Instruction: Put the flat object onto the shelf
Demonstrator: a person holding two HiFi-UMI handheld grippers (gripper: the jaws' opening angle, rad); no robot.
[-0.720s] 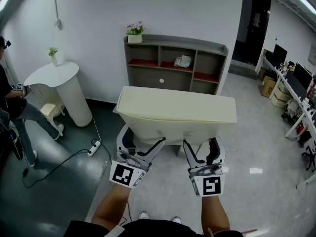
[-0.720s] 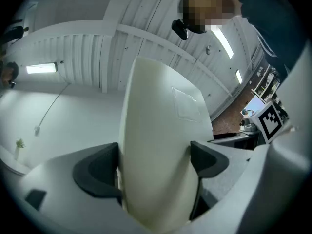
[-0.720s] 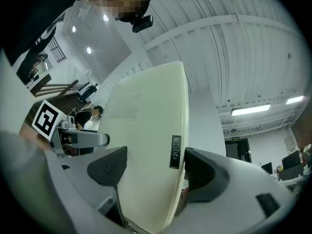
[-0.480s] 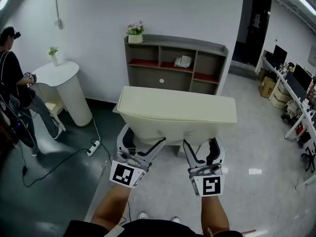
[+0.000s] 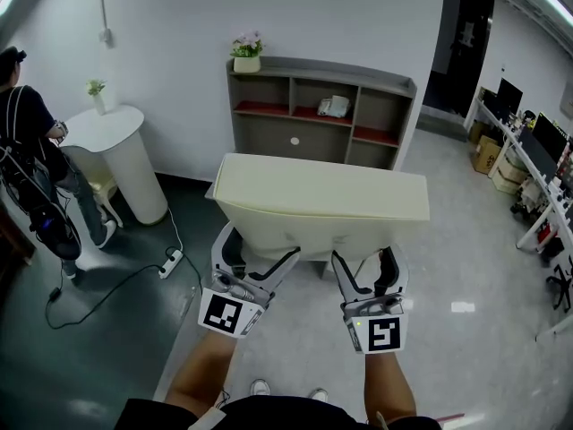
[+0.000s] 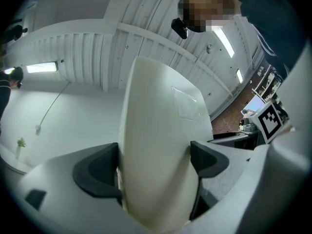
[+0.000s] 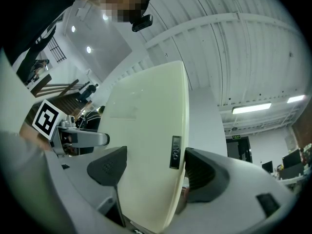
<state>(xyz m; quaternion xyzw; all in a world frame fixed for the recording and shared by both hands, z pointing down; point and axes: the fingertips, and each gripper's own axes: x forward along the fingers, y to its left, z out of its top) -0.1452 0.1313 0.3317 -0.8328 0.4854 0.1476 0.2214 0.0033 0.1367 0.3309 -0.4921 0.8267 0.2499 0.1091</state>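
Note:
A large cream flat panel (image 5: pixel 322 200) hangs in the air in front of me, held by its near edge. My left gripper (image 5: pixel 260 251) is shut on its left part and my right gripper (image 5: pixel 363 260) on its right part. In the left gripper view the panel (image 6: pixel 161 140) fills the gap between the dark pads (image 6: pixel 97 172) of the left gripper (image 6: pixel 156 165). In the right gripper view the panel (image 7: pixel 146 145), with a small black switch on its edge, sits between the jaws of the right gripper (image 7: pixel 151 167). The grey shelf (image 5: pixel 322 70) with red boards stands against the far wall behind the panel.
A flower pot (image 5: pixel 246 56) tops the shelf and a white item (image 5: pixel 336 106) lies in one compartment. A white pedestal table (image 5: pixel 112 146) and a standing person (image 5: pixel 31 164) are at the left. A power strip (image 5: pixel 170 265) with cable lies on the floor. Desks (image 5: pixel 537 159) line the right.
The person at the left has stepped along the pedestal table and stands upright. Both grippers and the panel have kept their place.

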